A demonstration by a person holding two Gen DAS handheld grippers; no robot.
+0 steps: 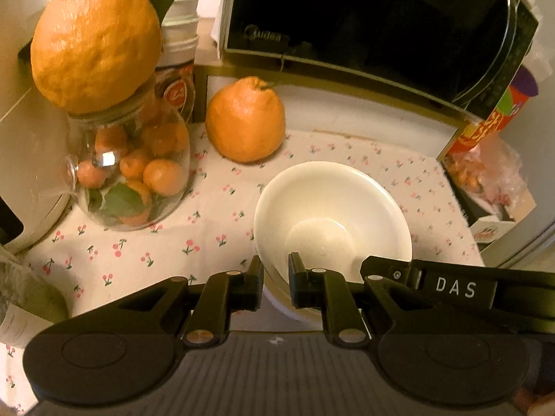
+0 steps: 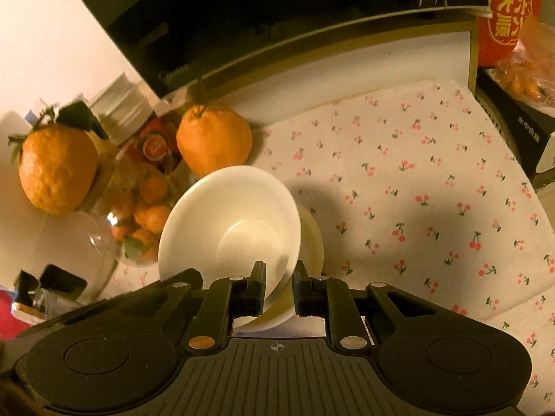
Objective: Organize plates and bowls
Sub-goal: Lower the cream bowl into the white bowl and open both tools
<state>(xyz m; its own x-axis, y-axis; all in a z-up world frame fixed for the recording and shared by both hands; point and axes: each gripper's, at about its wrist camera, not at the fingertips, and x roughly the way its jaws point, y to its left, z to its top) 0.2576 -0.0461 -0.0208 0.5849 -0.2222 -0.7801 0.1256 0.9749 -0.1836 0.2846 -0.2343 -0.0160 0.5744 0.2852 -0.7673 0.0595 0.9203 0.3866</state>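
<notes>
Left wrist view looks down on a white bowl [image 1: 333, 215] sitting upright on the bench [image 1: 138, 242], which is covered by a cloth printed with small cherries. The left hand-held gripper [image 1: 276, 274] has its two fingers drawn close on the near rim of the bowl, one finger outside the wall and one inside, so the rim is pinched between them. From the right edge of that view the right hand-held gripper [image 1: 451, 284] reaches to the same bowl at its right rim.

Right wrist view shows the right hand-held gripper [image 2: 279, 277] narrowed onto the rim of the bowl [image 2: 229, 222] in the same way, one finger inside and one outside. A second white rim shows just beneath and behind the bowl there; whether it is another bowl nested under it cannot be told.

A glass jar [image 1: 128, 170] of small oranges stands to the left of the bowl, with a large orange [image 1: 93, 38] resting on its mouth. Another big orange [image 1: 244, 121] sits on the cloth behind the bowl, below a black microwave [image 1: 364, 24].
</notes>
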